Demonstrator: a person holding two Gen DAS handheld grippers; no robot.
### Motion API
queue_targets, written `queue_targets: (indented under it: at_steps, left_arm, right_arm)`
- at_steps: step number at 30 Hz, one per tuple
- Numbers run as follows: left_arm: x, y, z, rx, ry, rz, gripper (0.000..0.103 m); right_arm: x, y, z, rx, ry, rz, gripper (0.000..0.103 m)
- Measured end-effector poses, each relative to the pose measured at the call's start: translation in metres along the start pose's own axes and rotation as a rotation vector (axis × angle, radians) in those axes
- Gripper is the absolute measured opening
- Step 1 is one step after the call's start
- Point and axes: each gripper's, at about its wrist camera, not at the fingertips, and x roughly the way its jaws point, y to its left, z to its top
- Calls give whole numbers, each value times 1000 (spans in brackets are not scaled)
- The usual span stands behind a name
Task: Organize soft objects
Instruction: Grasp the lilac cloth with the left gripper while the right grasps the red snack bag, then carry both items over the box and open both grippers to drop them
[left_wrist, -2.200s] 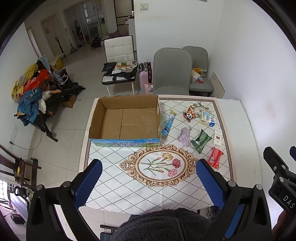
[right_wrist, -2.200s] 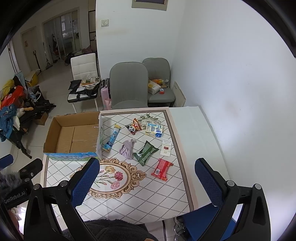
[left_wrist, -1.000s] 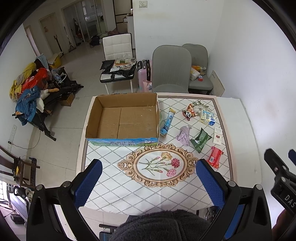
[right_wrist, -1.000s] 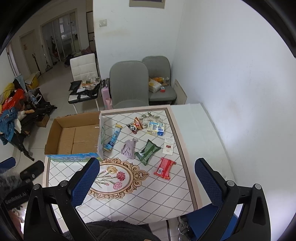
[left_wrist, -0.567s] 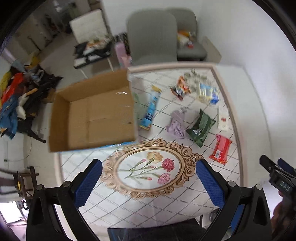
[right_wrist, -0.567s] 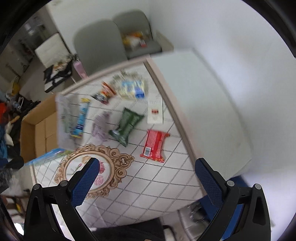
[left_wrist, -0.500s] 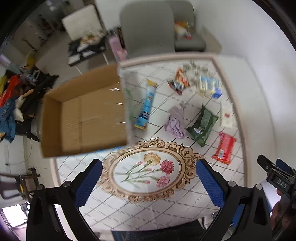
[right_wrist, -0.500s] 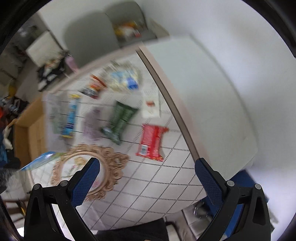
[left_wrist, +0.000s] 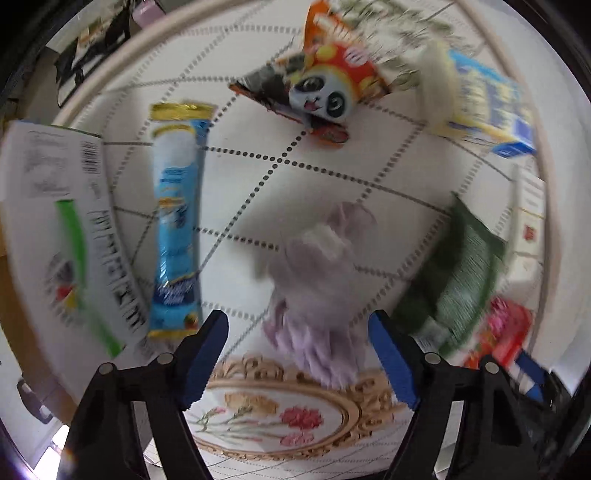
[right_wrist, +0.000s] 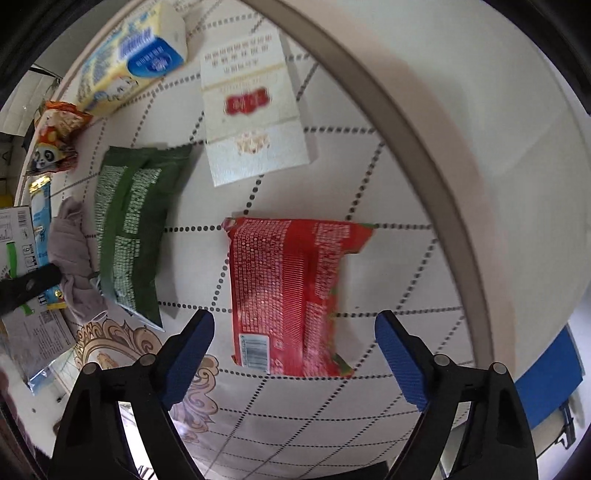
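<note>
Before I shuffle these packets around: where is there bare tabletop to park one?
Bare tabletop lies beyond the mat border, right of the red packet. A smaller patch sits between the blue tube, the panda packet and the purple cloth. The strip from cloth to green packet is crowded.

Bright, even daylight; left view smeared by motion blur, right sharper, fisheye-bent edges.

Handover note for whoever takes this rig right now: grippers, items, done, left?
Left gripper: open, empty, lined up on the purple cloth.
Right gripper: open, empty, over the red packet.
On the table: green packet, blue tube, panda snack bag, yellow-blue pack, white card.
Done: nothing grasped.
Left: pick up and sort everything.
</note>
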Motion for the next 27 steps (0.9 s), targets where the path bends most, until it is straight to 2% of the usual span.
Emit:
queue_targets:
  at_steps: [2, 3, 4, 6, 10, 15, 20, 22, 27]
  left_arm:
    - [11, 2, 7, -13, 25, -3, 57]
    - [16, 3, 8, -20, 35, -18, 52]
    - [18, 4, 9, -28, 41, -31, 38]
    - [18, 4, 7, -27, 32, -21, 37]
    - [15, 1, -2, -18, -2, 31, 35]
    - [-3, 6, -29, -36, -39, 27, 35]
    - [-50, 13, -82, -51, -128, -39, 34]
    - [-81, 20, -110, -59, -173, -80, 35]
    - [-146, 53, -162, -115, -283, -146, 35]
  right_arm:
    - [7, 2, 0, -3, 16, 4, 82]
    - [11, 4, 0, -7, 26, 4, 77]
    - [15, 6, -1, -11, 36, -1, 65]
    - [20, 8, -3, -11, 34, -29, 57]
    - [25, 6, -8, -10, 27, -34, 50]
    - [9, 5, -12, -4, 21, 0, 46]
    - [-40, 7, -41, -59, -24, 53, 46]
    - [-63, 17, -55, -98, -43, 88, 46]
    - [-125, 72, -91, -265, -97, 187, 46]
